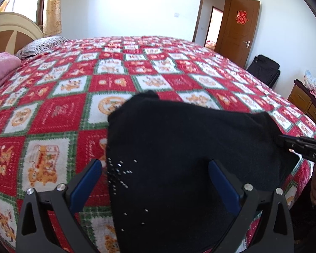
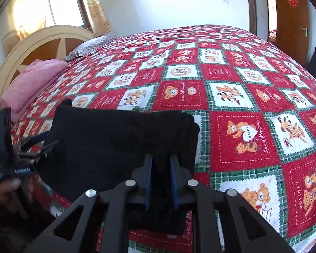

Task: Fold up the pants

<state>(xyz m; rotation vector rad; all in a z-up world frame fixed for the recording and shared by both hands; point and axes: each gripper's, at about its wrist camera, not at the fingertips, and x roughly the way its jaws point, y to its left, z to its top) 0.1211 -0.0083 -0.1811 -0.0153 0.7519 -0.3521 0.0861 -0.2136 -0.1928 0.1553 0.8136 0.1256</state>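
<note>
Right claw (image 2: 160, 164) pinches the black pants' (image 2: 120, 139) near right edge; left claw (image 1: 155, 168) gapes wide over them on the bed (image 2: 242, 84). Soft, limp, light cloth: grip corners.

Black pants (image 1: 179, 158) cut off below.

Left tool (image 1: 154, 169) is hanging with its jaws spread wide, tilting downward. Right tool (image 2: 160, 164) is angling down too, jaws nearly together, pinching black cloth between blue pads.
</note>
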